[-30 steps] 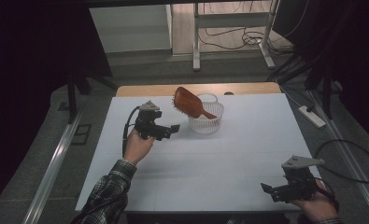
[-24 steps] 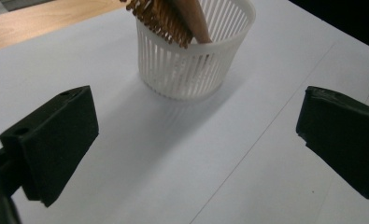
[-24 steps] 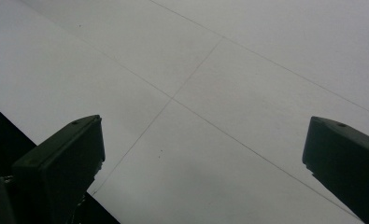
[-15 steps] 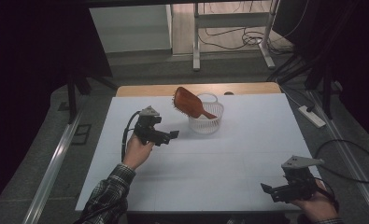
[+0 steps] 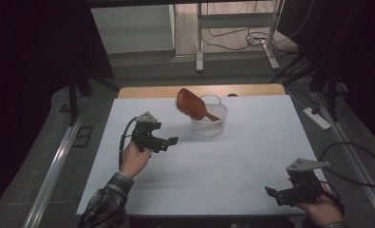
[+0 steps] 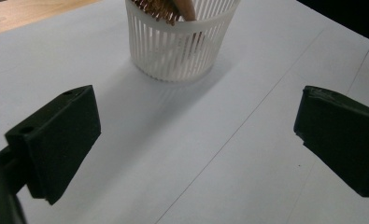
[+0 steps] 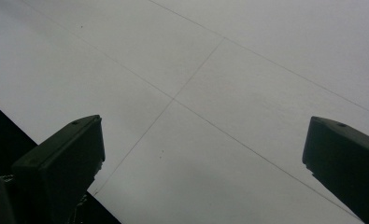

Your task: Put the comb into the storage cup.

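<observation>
A brown paddle hairbrush (image 5: 193, 105) stands slanted in a white slatted basket (image 5: 209, 119) at the back middle of the white table; its bristles (image 6: 158, 10) and the basket (image 6: 178, 44) appear at the top of the left gripper view. My left gripper (image 5: 170, 142) is held just left of the basket, pointing toward it, open and with nothing between its jaws (image 6: 196, 135). My right gripper (image 5: 272, 193) is low at the table's front right corner, open over bare white surface (image 7: 203, 154).
The white table cover (image 5: 232, 156) has a wooden strip (image 5: 152, 91) at its far edge. A power strip (image 5: 316, 118) lies on the floor at the right. Metal stand legs and cables (image 5: 232, 42) are beyond the table.
The left hand and its gripper have drawn slightly back toward the person and left of the basket. The right gripper has stayed still.
</observation>
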`<state>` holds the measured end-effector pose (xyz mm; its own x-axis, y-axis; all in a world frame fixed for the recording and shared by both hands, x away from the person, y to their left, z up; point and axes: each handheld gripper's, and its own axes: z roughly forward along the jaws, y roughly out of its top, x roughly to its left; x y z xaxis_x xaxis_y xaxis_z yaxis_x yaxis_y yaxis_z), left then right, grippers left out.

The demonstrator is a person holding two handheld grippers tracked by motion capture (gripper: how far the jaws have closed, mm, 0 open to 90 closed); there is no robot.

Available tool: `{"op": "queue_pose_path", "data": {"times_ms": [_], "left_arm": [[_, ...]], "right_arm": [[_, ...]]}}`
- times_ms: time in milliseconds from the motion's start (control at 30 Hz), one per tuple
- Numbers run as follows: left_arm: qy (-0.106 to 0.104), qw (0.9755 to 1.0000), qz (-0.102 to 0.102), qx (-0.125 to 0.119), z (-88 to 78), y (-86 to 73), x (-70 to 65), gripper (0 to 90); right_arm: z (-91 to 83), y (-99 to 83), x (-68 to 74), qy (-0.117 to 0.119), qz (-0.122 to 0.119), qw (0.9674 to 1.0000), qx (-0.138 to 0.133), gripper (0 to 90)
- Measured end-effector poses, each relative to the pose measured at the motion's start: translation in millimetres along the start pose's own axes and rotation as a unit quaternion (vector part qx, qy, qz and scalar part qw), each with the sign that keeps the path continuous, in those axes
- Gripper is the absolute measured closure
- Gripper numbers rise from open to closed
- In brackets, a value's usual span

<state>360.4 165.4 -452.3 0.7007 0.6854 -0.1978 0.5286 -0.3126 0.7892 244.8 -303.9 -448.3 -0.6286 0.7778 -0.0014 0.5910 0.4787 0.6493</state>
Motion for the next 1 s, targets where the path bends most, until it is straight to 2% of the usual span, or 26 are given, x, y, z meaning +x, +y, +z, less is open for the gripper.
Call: {"op": "queue_pose_path", "data": {"times_ms": [200, 533, 1000], "left_arm": [[0.009, 0.9999, 0.003, 0.011, -2.9, -3.8, -4.7, 0.2], [0.002, 1.0, -0.006, 0.004, -11.4, -8.6, -10.1, 0.0], [0.014, 0.9998, -0.008, 0.008, -25.8, -21.0, -15.0, 0.0]], "right_arm": [[-0.5, -0.2, 0.1, 0.0, 0.001, 1.0, -0.002, 0.0], [-1.0, -0.1, 0.7, -0.001, -0.001, 1.0, -0.004, 0.0], [-1.5, -0.5, 1.2, -0.003, -0.003, 1.0, -0.008, 0.0]]}}
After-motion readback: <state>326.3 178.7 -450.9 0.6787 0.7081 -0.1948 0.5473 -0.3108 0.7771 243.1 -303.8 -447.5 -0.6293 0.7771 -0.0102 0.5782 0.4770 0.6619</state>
